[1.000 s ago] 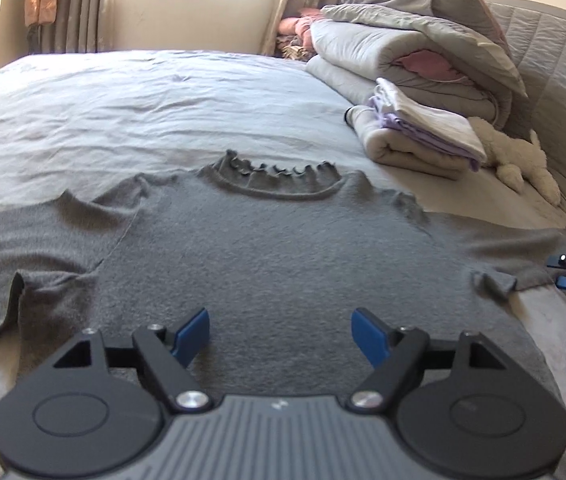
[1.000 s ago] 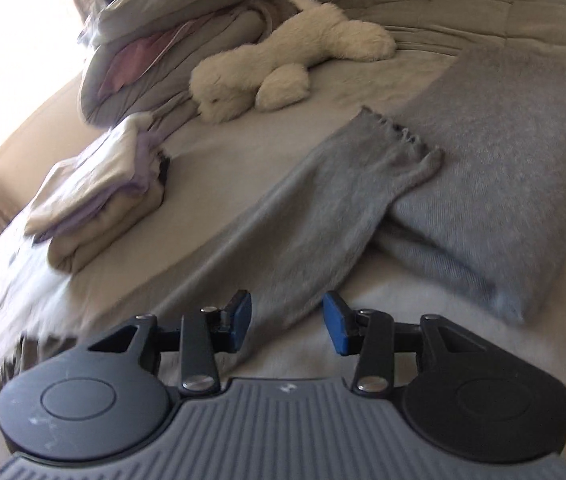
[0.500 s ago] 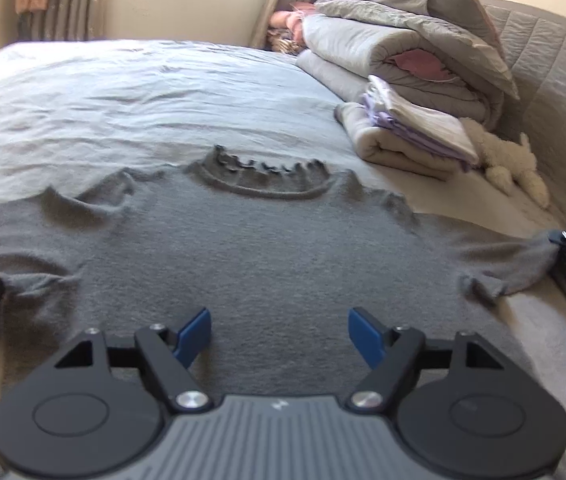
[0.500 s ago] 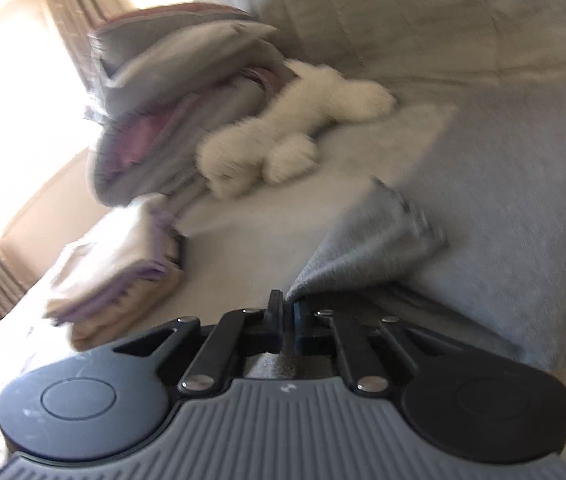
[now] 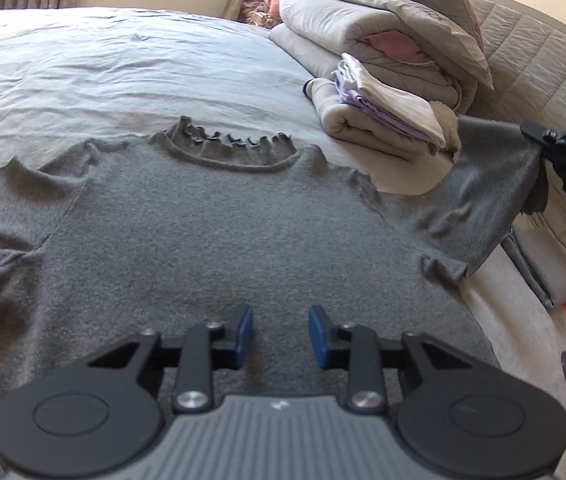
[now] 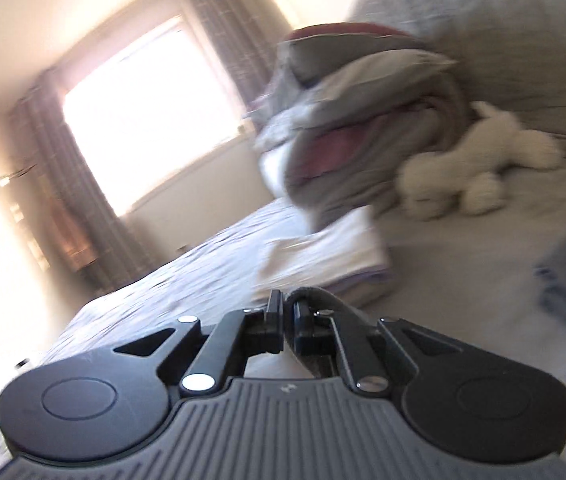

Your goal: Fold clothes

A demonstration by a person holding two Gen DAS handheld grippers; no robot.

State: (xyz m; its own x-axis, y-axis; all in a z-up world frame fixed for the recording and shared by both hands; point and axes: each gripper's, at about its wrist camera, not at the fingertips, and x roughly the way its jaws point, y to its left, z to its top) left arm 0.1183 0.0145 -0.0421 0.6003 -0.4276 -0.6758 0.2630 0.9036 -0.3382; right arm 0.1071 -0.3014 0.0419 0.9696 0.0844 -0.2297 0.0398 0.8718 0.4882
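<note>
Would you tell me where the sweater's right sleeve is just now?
In the left wrist view, the sleeve is lifted at the right, held by the right gripper, just before the folded laundry stack.

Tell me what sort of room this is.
Most likely a bedroom: a wide bed with a quilted headboard, a stack of folded duvets and a curtained window.
</note>
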